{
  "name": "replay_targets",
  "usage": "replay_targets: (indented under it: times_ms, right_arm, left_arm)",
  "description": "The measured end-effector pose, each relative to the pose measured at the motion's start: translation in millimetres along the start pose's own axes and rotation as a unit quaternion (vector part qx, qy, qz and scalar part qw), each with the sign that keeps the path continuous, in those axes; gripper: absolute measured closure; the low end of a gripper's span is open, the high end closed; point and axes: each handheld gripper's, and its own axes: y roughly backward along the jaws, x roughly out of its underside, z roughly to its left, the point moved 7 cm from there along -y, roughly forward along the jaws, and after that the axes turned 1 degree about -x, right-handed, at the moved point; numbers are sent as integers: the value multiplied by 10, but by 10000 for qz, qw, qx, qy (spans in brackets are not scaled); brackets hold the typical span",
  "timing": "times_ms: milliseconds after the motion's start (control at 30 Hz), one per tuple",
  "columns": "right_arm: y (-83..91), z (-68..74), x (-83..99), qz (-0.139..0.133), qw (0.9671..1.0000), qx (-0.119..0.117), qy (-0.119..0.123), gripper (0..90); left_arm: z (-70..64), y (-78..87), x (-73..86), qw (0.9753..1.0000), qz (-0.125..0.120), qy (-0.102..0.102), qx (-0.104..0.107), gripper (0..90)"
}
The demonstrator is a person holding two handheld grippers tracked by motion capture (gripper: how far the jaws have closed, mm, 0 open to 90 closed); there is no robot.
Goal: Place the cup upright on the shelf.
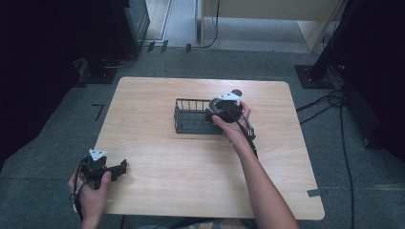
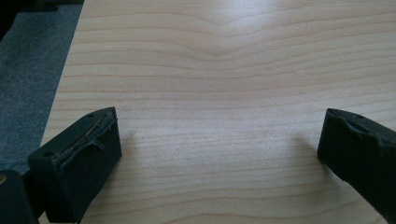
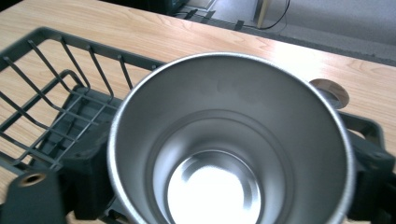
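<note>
- Grey carpet (image 1: 57,157) surrounds a light wooden table (image 1: 191,176) with rounded corners; cables run over the floor at the right, and dark stands rise at the far corners.
- Nearest, at the table's front left corner, the left gripper (image 1: 118,168) lies low in the person's left hand (image 1: 90,191). In the left gripper view its two black jaws stand wide apart over bare wood, with nothing between them.
- Farther in, the person's right forearm reaches over the middle of the table to the right gripper (image 1: 216,113), held in the right hand (image 1: 235,123).
- Its jaws are clamped on a stainless steel cup (image 3: 229,140), one on each side of the wall. The cup is upright and empty, its shiny bottom in plain sight.
- The cup sits at the right end of a dark wire basket (image 1: 187,119) near the table's centre; whether it rests on the basket floor I cannot tell.
- Just beyond the basket's far rim, a small round brownish disc (image 3: 330,91) lies on the wood.
</note>
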Motion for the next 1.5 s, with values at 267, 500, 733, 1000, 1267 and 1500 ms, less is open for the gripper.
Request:
replay_targets:
  times_ms: [267,500,733,1000,1267,1500]
  right_arm:
    - [166,-12,-89,-235,9997,-44,-39,9]
    - [337,-78,-133,-365,9993,26,-78,8]
    - [532,-128,-115,-470,9988,108,-11,8]
    - [764,-248,-13,-544,9983,209,-62,8]
    - [882,-330,109,-541,9982,258,-88,8]
    - [967,-407,275,-508,9982,296,-131,8]
  left_arm:
    - [0,0,0,10000,0,-1,-1,0]
    - [0,0,0,10000,0,0,-2,0]
    - [0,0,0,10000,0,-2,-1,0]
    - [0,-1,0,10000,-2,-5,-2,0]
    - [0,-1,0,10000,-2,-2,-3,0]
    - [2,0,1,10000,4,-13,-3,0]
